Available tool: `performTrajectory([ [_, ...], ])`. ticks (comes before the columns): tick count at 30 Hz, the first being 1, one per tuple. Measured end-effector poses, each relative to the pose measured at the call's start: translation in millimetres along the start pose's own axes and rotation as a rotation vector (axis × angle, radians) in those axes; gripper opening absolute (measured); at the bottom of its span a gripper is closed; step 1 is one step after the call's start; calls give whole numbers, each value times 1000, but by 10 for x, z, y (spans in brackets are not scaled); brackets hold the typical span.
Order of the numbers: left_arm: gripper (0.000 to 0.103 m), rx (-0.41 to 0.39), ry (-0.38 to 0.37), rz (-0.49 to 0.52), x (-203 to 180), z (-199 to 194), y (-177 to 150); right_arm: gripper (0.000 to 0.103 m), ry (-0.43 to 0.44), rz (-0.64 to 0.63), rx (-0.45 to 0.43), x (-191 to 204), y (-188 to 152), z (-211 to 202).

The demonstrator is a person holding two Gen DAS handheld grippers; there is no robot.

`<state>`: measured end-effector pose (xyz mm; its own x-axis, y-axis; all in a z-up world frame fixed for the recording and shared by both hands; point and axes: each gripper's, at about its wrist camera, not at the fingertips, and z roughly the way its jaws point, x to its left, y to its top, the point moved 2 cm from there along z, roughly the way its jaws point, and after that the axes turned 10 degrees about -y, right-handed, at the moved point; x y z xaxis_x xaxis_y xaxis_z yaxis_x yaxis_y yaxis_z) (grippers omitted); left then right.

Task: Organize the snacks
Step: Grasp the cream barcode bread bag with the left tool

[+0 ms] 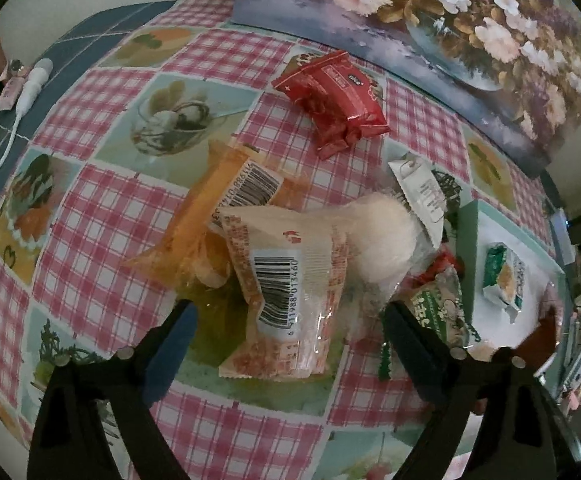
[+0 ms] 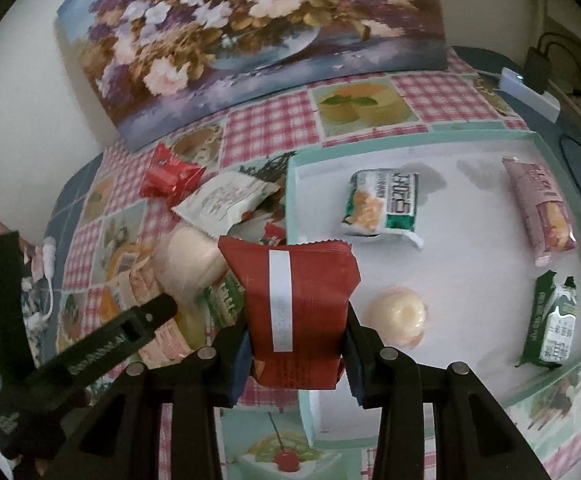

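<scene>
Right tool (image 2: 296,354) clamped on red packet (image 2: 296,312), tray (image 2: 410,142) just ahead-right; left tool (image 1: 286,320) apart above barcode packet (image 1: 286,292).

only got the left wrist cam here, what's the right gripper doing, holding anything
Observer: Yes, the right gripper is shut on a dark red packet.
Operator: where is it relative to the tray
Observer: Near the left edge of the tray, not set down.
Operator: how many snacks in the tray, i only see one green one
Observer: Four: the green-and-white pack, a pink pack, a dark green pack and a round pale pastry.
</scene>
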<state>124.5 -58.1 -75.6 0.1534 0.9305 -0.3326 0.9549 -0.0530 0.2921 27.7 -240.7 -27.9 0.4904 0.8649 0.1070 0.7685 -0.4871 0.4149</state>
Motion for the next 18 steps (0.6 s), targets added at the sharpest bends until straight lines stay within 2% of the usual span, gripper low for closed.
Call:
performTrajectory([
  [4, 89, -3, 28, 27, -58, 32, -15, 42, 10, 21, -3, -37, 32, -7],
  [6, 57, -2, 48, 39, -83, 58, -12, 42, 15, 27, -6, -46, 38, -19],
  [7, 53, 4, 56, 41, -83, 80, -19, 42, 18, 31, -7, -57, 37, -27],
  [12, 42, 23, 66, 51, -96, 125, -59, 42, 25, 52, -15, -112, 53, -58],
  [18, 38, 16, 84, 67, -158, 100, -63, 42, 38, 73, -10, -180, 80, -54],
])
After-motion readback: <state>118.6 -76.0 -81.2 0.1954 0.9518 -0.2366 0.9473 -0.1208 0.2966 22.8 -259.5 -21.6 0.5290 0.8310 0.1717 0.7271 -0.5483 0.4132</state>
